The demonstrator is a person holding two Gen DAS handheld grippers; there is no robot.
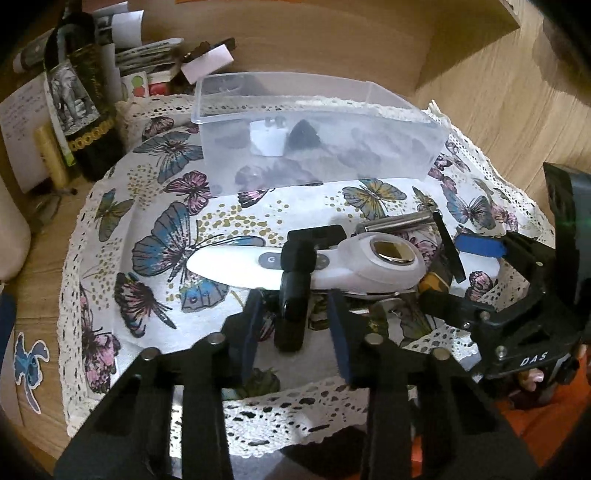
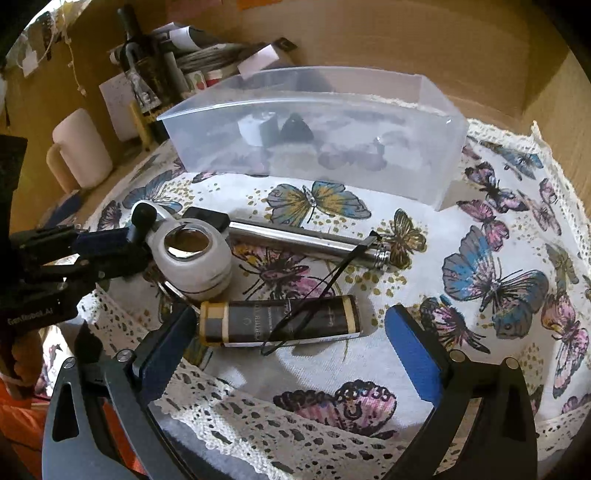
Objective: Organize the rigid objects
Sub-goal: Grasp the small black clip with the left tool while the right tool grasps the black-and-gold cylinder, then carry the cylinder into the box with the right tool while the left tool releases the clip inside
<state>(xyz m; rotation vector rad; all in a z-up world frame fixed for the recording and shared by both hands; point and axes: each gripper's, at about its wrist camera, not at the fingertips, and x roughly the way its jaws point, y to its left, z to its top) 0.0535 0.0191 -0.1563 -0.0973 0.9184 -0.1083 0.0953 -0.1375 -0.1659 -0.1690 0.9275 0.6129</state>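
Observation:
A clear plastic box (image 1: 402, 107) (image 2: 439, 110) stands at the back of the butterfly cloth, with a white charger (image 1: 267, 142) and a dark object (image 1: 304, 136) inside. My left gripper (image 1: 295, 328) is open around a black curved object (image 1: 295, 291) that lies across a white handheld device (image 1: 332, 264) (image 2: 195, 258). My right gripper (image 2: 291, 339) is open, with a dark brown tube (image 2: 280, 321) between its fingers. A silver metal rod (image 2: 303, 236) lies behind the tube. In the left wrist view the right gripper (image 1: 476, 266) shows at the right.
A dark bottle (image 1: 79, 92), papers and small boxes crowd the back left. A white mug (image 2: 79, 147) stands left of the box. The round table (image 1: 37, 258) is wood, with a cardboard wall (image 2: 406, 33) behind.

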